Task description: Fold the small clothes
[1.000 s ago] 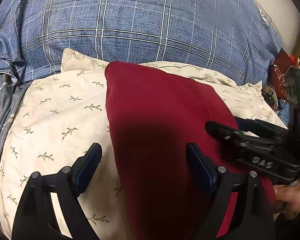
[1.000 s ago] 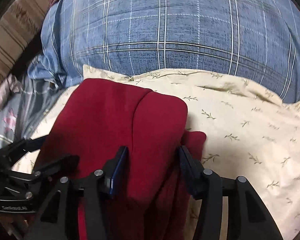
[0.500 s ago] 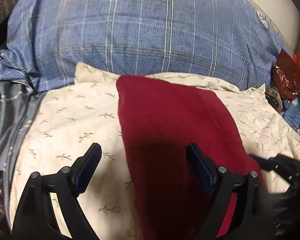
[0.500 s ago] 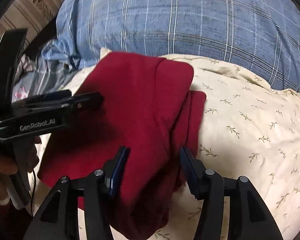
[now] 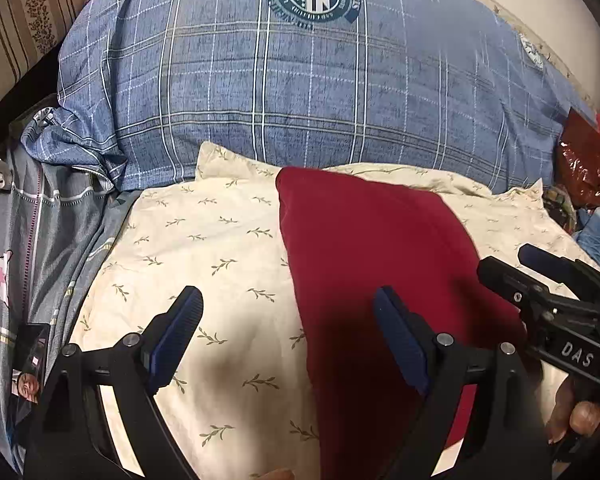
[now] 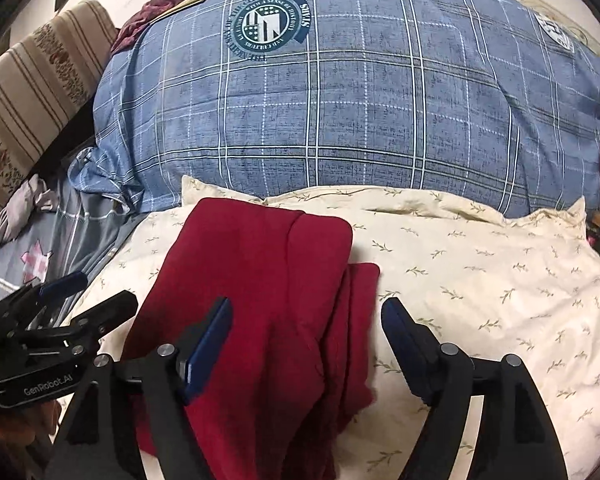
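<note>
A dark red garment (image 5: pixel 380 264) lies folded on a cream pillow with a leaf print (image 5: pixel 204 248). In the right wrist view the garment (image 6: pixel 260 288) shows stacked layers along its right edge. My left gripper (image 5: pixel 288 332) is open and empty, above the garment's left edge and clear of it. My right gripper (image 6: pixel 306 332) is open and empty, above the garment's right side. Each gripper shows in the other's view: the right one (image 5: pixel 540 288) at the garment's right, the left one (image 6: pixel 64 304) at its left.
A big blue plaid pillow with a round emblem (image 5: pixel 300 80) rises behind the cream pillow. Grey bedding (image 5: pixel 32 248) lies at the left, a striped headboard (image 6: pixel 24 92) at the far left. Shiny red packaging (image 5: pixel 584 160) sits at the right.
Both grippers have pulled back and risen from the garment, so more of the plaid pillow shows. The garment lies still.
</note>
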`<state>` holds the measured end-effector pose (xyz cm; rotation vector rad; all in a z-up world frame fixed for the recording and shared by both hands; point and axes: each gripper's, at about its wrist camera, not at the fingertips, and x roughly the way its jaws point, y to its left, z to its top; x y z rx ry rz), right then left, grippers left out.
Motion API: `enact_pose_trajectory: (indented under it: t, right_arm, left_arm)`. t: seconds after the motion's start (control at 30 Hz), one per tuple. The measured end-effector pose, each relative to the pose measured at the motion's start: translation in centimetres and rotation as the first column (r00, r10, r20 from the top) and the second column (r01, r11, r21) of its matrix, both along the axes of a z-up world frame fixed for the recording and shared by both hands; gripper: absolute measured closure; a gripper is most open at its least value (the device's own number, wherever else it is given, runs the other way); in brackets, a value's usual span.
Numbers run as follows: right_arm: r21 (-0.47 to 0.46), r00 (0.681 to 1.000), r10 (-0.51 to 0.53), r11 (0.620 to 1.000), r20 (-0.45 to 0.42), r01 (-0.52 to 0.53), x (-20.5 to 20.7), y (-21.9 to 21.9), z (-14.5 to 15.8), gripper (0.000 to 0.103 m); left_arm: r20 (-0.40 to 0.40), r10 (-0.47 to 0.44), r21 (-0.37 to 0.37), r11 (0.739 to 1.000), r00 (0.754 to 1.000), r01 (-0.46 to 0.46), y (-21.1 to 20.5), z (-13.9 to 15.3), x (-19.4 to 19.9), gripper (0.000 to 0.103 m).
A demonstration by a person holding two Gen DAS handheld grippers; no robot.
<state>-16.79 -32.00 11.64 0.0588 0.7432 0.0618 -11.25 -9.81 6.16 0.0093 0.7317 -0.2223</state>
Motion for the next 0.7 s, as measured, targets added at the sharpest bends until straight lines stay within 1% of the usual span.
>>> enact_pose_trajectory:
  t: [0.07, 0.17, 0.3, 0.37, 0.47, 0.7]
  right_arm:
    - [-0.014, 1.0, 0.002, 1.0, 0.011, -0.002, 0.1, 0.3, -0.4, 0.024]
    - [-0.034, 0.999, -0.006, 0.999, 0.032, 0.007, -0.2, 0.3, -0.4, 0.024]
    - [-0.039, 0.998, -0.018, 0.999, 0.06, 0.02, -0.4, -0.1, -0.3, 0.02]
    - [-0.038, 0.998, -0.032, 0.999, 0.053, 0.034, -0.2, -0.5, -0.5, 0.02]
    - [0.0, 0.999, -0.037, 0.999, 0.039, 0.037, -0.1, -1.1, -0.6, 0.02]
    - [-0.012, 0.998, -0.033, 0.999, 0.047, 0.034, -0.3, -0.9, -0.5, 0.02]
  left_arm:
    - [0.006, 0.001, 0.015, 1.0, 1.0, -0.001, -0.3, -0.3, 0.2, 0.015]
    - [0.011, 0.005, 0.018, 1.0, 1.0, -0.006, -0.6, -0.4, 0.2, 0.015]
    - [0.01, 0.011, 0.042, 0.999, 1.0, -0.011, -0.8, -0.8, 0.3, 0.015]
    - [0.011, 0.01, 0.047, 0.999, 1.0, -0.011, -0.8, -0.9, 0.4, 0.015]
    - [0.023, 0.014, 0.061, 0.998, 1.0, -0.016, -0.9, -0.8, 0.4, 0.015]
    - [0.035, 0.006, 0.077, 0.997, 0.999, -0.009, -1.2, -0.8, 0.3, 0.015]
